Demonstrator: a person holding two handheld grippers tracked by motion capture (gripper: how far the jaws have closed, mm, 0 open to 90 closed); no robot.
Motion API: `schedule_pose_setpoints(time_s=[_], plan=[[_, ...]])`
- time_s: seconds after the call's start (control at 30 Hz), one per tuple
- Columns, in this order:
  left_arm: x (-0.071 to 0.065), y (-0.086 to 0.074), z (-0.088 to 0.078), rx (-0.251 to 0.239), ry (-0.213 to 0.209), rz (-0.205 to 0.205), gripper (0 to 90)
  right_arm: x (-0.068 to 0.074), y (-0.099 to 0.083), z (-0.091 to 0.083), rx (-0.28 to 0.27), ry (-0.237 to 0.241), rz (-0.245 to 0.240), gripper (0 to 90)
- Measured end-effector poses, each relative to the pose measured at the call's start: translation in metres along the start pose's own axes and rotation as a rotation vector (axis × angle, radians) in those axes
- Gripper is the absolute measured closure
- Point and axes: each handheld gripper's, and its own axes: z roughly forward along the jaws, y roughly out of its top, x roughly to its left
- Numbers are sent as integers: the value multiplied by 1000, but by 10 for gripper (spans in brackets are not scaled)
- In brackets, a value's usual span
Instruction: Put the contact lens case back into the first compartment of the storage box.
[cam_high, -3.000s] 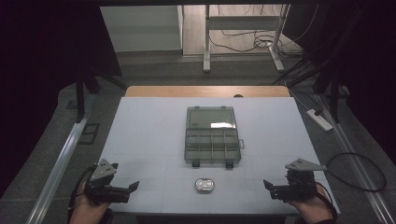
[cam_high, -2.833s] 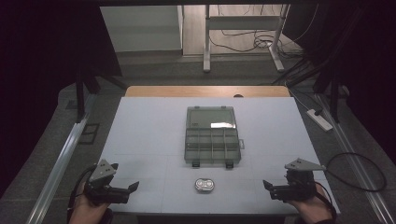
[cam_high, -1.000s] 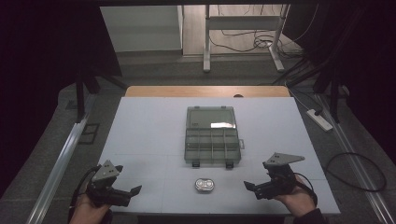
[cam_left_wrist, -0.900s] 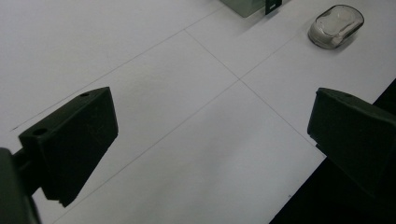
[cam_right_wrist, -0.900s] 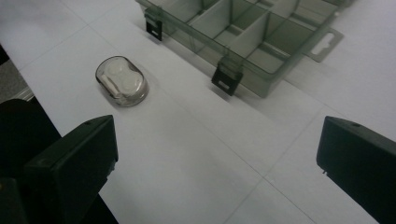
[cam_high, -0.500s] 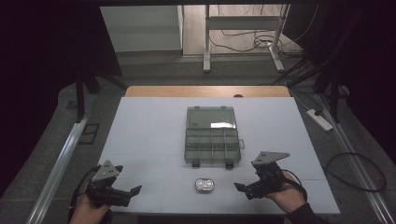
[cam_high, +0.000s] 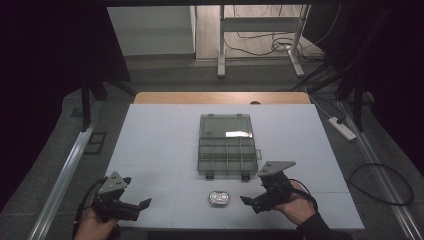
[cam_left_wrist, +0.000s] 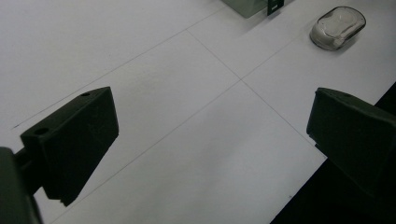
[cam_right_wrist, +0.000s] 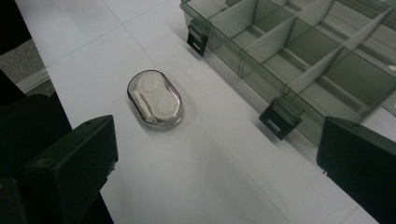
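My right claw (cam_high: 248, 201), jaws spread wide and empty, hangs over the desk (cam_high: 150, 130) near its front edge, angled toward the small clear oval case (cam_high: 218, 198) that lies just ahead of it. The case, with two white round wells showing through its lid, sits close to the front edge, a little in front of the open compartment box (cam_high: 227, 144) at the desk's middle, apart from its two latches. My left claw (cam_high: 141, 205) waits at the front left corner, jaws likewise apart, holding nothing. I judge this the approach to a pick-up: next I must bring the right jaws down astride the case's narrow sides and close gently, since the smooth shell could slip.
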Motion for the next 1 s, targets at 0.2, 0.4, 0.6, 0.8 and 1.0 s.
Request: schedule_pose_setpoints(time_s=[0.2,0.4,0.6,0.8,1.0], plan=[[1,0,0,-3,7,-12,25,3,6,8,9,14,-15,0],[0,0,0,-2,8,-4,26,5,9,13,21,30,-28,0],[-1,0,0,0,9,2,26,9,12,21,47,40,-50,0],[-1,0,0,1,10,2,26,13,15,29,71,50,-63,0],[-1,0,0,1,10,3,26,17,20,36,89,51,-78,0]])
